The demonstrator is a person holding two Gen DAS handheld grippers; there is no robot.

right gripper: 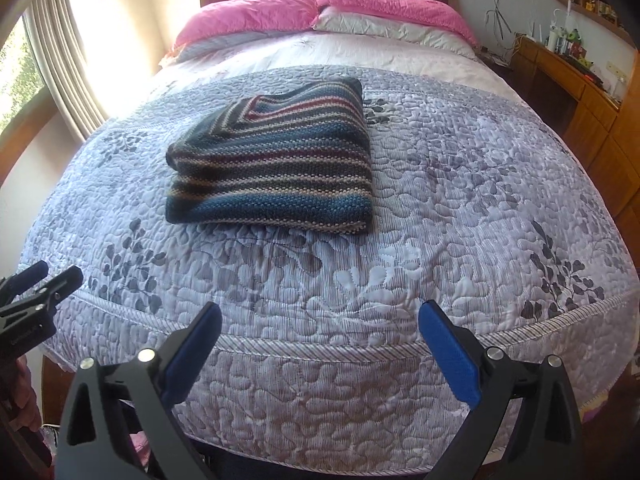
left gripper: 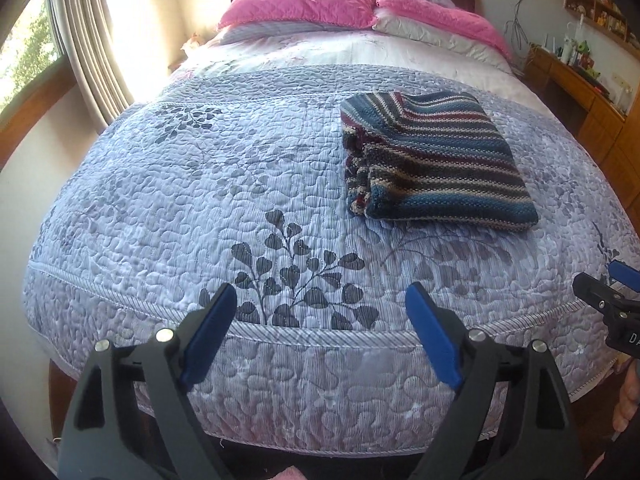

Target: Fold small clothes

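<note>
Because the striped knit garment (right gripper: 272, 160) already lies as a compact, squared bundle with its layers stacked, the folding looks finished or nearly so, and nothing is gripping it. It rests flat on the lilac quilted bedspread (right gripper: 440, 208), toward one o'clock in the left wrist view and eleven o'clock in the right. Both tools hang back over the foot of the bed, well apart from the knit, probably so the bundle stays undisturbed. On the left gripper (left gripper: 320, 312) the jaws stand wide apart and hold nothing; the right gripper (right gripper: 320, 332) is likewise spread wide and empty. Each points forward up the bed toward the pink pillows (left gripper: 300, 6) at twelve o'clock.
</note>
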